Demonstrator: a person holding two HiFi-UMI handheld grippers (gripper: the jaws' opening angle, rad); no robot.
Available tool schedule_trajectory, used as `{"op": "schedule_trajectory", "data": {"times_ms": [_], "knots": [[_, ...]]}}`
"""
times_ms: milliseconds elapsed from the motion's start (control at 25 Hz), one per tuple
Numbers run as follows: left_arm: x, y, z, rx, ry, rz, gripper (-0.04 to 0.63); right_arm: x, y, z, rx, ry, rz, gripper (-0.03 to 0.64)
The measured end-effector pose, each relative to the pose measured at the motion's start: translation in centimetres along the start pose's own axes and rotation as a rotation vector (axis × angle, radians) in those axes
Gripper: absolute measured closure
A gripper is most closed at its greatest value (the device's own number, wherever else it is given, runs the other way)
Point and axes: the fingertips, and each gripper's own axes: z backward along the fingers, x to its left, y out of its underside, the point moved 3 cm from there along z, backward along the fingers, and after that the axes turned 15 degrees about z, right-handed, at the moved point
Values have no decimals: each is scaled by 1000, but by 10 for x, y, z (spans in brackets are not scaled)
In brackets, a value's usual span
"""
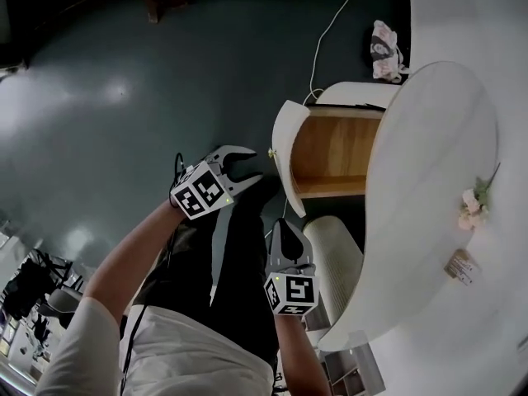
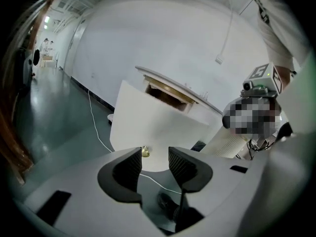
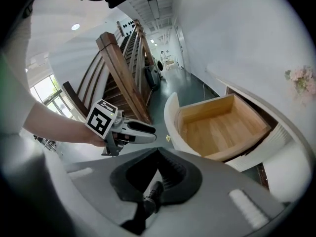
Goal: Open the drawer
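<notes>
The left gripper (image 2: 155,158) gapes empty, the knob (image 2: 145,152) of the open drawer (image 1: 334,151) just ahead of its jaws. The right gripper (image 3: 158,154) seems closed, holding nothing.

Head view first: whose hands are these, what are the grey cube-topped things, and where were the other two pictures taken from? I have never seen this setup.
There is no robot here. A person holds a grey two-jaw tool in each hand. The head view looks down from a camera on the person's head. The other two pictures come from cameras riding on each tool, looking along its jaws. The left tool has its jaws apart and empty, near the small brass knob on the white curved drawer front. The right tool is shut and empty. The wooden-lined drawer already stands pulled out of the white rounded cabinet, whose top carries a pale flower sprig.
</notes>
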Motion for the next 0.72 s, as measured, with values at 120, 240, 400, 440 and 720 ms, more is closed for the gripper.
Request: {"op": "schedule_trajectory", "data": {"times_ms": [120, 240, 400, 440, 720], "knots": [[-15, -23, 17, -27, -7, 11, 422, -2, -17, 13, -21, 15, 3, 606], [-35, -44, 36, -49, -10, 21, 425, -3, -35, 33, -34, 24, -14, 606], [-59, -68, 60, -56, -31, 24, 441, -7, -61, 59, -54, 30, -62, 606], [-66, -74, 67, -59, -33, 23, 448, -8, -68, 65, -59, 33, -72, 606], [-102, -123, 125, -95, -61, 2, 474, -20, -120, 107, -126, 76, -67, 606]]}}
